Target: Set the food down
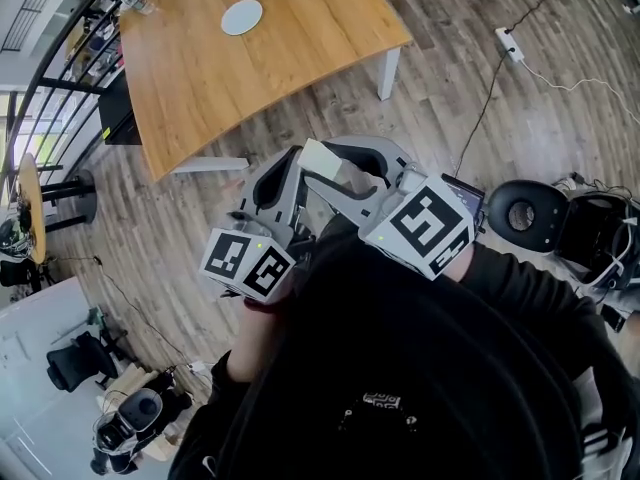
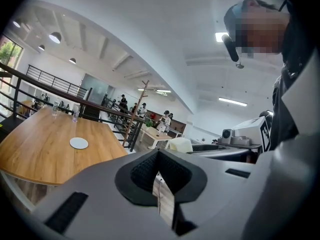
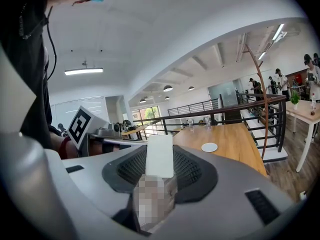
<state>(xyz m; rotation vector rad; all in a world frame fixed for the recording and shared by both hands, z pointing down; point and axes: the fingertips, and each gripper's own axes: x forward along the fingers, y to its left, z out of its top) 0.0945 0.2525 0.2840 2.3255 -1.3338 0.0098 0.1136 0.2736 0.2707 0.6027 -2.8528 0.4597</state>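
Note:
The food (image 3: 160, 156) is a flat white packet with a clear wrapper below it, standing upright between the pads of my right gripper (image 3: 160, 181), which is shut on it. From the head view the packet (image 1: 322, 158) shows at the tip of the right gripper (image 1: 338, 171), held at chest height over the wood floor. My left gripper (image 1: 278, 178) is close beside it on the left. In its own view the left gripper (image 2: 162, 184) has its jaws drawn together on a thin pale strip (image 2: 165, 202); what the strip is I cannot tell. A wooden table (image 1: 200, 78) with a white round plate (image 1: 241, 16) stands ahead.
A black railing (image 1: 60, 78) runs past the table's left side. A power strip (image 1: 509, 44) and its cable lie on the floor at the right, with a black round seat (image 1: 525, 213) below it. An office chair (image 1: 75, 363) stands at lower left. People (image 2: 165, 119) are far off.

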